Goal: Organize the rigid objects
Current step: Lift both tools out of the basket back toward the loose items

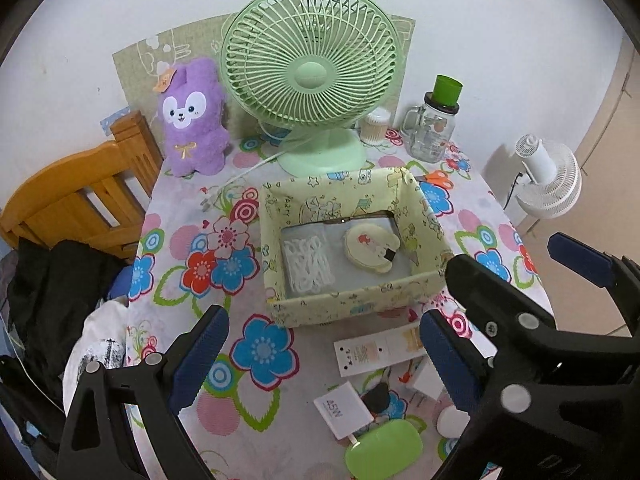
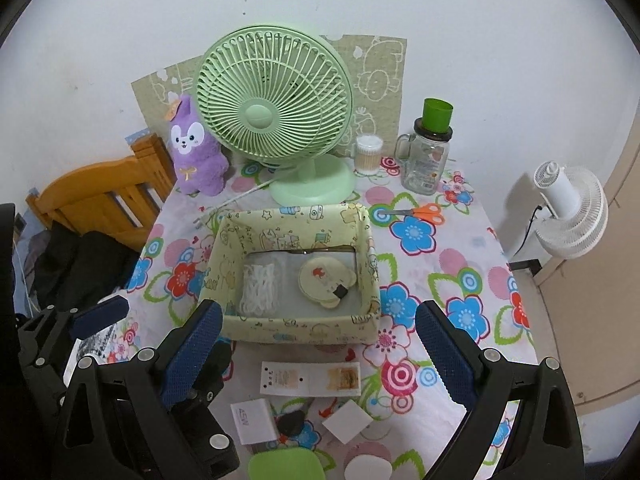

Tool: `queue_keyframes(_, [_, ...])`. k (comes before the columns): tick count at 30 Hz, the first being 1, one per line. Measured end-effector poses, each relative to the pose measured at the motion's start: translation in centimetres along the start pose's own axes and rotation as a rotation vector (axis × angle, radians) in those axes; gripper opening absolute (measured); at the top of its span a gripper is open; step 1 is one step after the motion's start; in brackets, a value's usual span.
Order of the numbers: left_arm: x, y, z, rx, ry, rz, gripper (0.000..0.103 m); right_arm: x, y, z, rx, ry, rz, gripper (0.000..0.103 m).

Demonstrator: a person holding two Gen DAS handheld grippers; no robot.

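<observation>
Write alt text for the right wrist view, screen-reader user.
An open two-finger right gripper hovers over a flower-print tablecloth, facing a pale yellow fabric storage box that holds a round cream compact and a white cord bundle. Small white boxes and a green case lie nearer; a green desk fan stands behind.

- The left wrist view looks forward and down from above the near edge of a floral table (image 1: 168, 256), between the parted fingers of the left gripper (image 1: 324, 356).
- The right wrist view sits to its right at a similar height and faces the same way, towards the white wall, framed by the spread right gripper (image 2: 318, 354).
- Both views share the yellow fabric box (image 1: 352, 304) (image 2: 300, 330) at mid-distance, the green fan (image 1: 312, 76) (image 2: 272, 116) behind it, and the white card (image 1: 378, 354) (image 2: 310, 378) close below.
- Each view catches the other gripper at its edge.
</observation>
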State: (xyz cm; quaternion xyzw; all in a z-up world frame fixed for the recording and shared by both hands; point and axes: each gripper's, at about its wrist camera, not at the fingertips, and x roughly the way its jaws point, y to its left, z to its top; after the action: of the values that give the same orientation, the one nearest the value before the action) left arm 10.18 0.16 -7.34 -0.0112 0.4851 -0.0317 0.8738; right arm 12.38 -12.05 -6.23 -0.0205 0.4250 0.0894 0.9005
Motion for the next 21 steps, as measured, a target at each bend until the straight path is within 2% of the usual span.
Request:
queue_keyframes(12, [-0.3,-0.2,-2.5,0.026,0.005,-0.035,0.097,-1.5,-0.8,-2.9,0.016,-0.001,-0.003,0.099])
queue_keyframes(21, [1.2,-1.2,-4.7,0.053,0.044,-0.041,0.097,-1.5,-1.8,-6.0,0.036,0.021,0.005,0.098])
